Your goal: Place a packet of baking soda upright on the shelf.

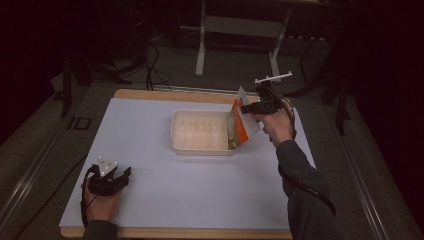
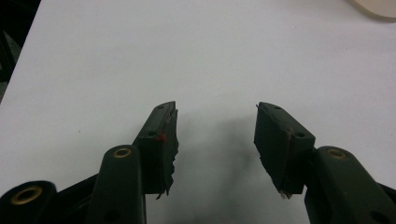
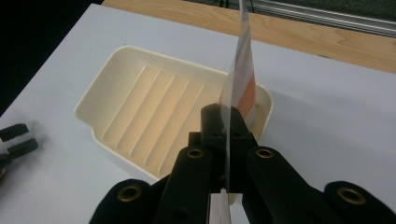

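Right claw point(image 1: 250, 107): held above the far right part of the counter point(image 1: 165, 200); its jaws are pressed together on the upper edge of a packet point(image 1: 240, 126); in the right gripper view the packet's thin edge runs up between the two black jaws, which clamp it from both sides
Packet point(image 3: 243, 88): flat, white and orange, with a clear part low down; it hangs tilted from the right claw point(image 3: 228, 122), its lower end down inside the right end of the tray point(image 1: 200, 149); whether it touches the tray floor cannot be told
Tray point(image 3: 100, 100): cream plastic, shallow, with ribs along its floor and rounded corners; it sits on the counter toward the far edge, right of the middle, its long side along that edge
Left claw point(image 1: 122, 176): low near the near left corner of the counter, well apart from the tray; its jaws stand wide apart with nothing between them; the left gripper view shows bare white counter point(image 2: 210, 60) in the gap of the left claw point(image 2: 215, 120) and worn pads point(image 2: 164, 140) on the jaws
Hands: the right hand point(image 1: 277, 125) grips the right claw from behind, the sleeve running back to the near edge; the left hand point(image 1: 100, 202) holds the left claw at the near edge
Counter: white sheet over a wooden top, whose strip shows along the far edge
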A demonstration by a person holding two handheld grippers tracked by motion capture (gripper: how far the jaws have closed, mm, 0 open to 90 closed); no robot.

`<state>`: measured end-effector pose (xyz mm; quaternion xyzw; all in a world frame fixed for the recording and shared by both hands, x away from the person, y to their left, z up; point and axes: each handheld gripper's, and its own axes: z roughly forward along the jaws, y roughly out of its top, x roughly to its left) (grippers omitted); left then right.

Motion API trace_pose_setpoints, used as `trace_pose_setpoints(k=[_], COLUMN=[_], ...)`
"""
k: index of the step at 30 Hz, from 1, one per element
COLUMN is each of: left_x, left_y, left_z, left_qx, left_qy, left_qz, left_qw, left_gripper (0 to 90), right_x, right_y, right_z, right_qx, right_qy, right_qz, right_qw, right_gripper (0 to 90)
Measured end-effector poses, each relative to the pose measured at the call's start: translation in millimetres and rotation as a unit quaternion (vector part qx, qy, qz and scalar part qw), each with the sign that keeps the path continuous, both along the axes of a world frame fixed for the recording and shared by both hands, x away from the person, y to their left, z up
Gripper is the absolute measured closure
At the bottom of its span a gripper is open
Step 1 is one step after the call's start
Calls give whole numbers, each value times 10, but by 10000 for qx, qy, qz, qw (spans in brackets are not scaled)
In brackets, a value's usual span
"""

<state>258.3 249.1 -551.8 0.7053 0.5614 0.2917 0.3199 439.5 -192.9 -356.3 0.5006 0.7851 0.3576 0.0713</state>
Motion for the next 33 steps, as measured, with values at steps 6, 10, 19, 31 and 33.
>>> trace_pose_setpoints(k=[6, 10, 19, 31, 33], left_x=[-1, -1, -4, -8, -9], left_y=[-2, -1, 3, 8, 10], left_z=[0, 0, 3, 4, 4], left_qx=[9, 4, -26, -46, -66], left_qy=[-1, 4, -9, -22, -36], left_qz=[-2, -6, -11, 2, 11], left_qw=[10000, 10000, 10000, 10000, 10000], left_gripper=[490, 490, 489, 489, 488], right_x=[40, 66, 132, 71, 33], right_y=[43, 90, 139, 61, 33], right_z=[-50, -96, -253, -258, -220], right_qx=[57, -47, -82, -85, -31], right_qy=[-4, -25, -124, -227, -314], right_qz=[-176, -246, -259, 6, 40], right_qw=[9998, 9997, 9996, 9997, 9995], right_gripper=[900, 897, 623, 319, 295])
